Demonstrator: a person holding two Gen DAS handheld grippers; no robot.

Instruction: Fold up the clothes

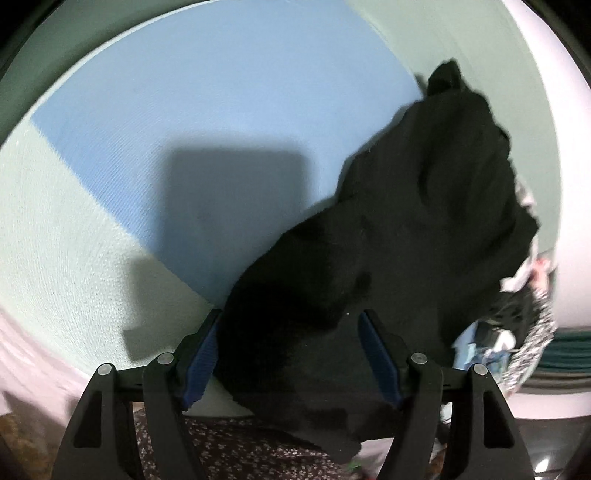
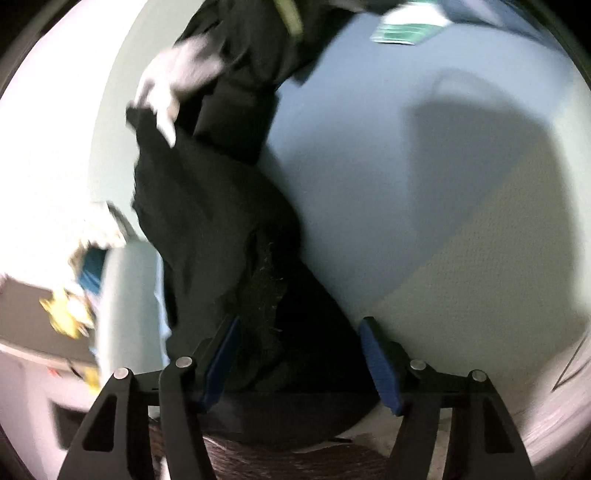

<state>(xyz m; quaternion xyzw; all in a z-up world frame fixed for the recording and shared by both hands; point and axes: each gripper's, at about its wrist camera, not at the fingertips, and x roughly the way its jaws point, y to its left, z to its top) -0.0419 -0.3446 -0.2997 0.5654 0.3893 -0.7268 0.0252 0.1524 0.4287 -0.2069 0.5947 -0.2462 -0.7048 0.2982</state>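
A black garment (image 1: 399, 236) lies crumpled across the right part of a blue and pale green surface (image 1: 207, 122). My left gripper (image 1: 290, 321) is open, its blue pads on either side of the garment's near edge. In the right wrist view the same black garment (image 2: 207, 229) runs from the top down between the fingers. My right gripper (image 2: 299, 328) is open around the garment's near end. A blurred white patch (image 2: 173, 81) lies on the cloth at the upper left.
A pile of other clothes (image 1: 517, 325), patterned and light-coloured, sits at the right edge. A dark floral fabric (image 1: 236, 454) shows below the near edge. Blurred yellow and blue items (image 2: 77, 295) lie at the left. A green and white packet (image 2: 406, 26) is at the top.
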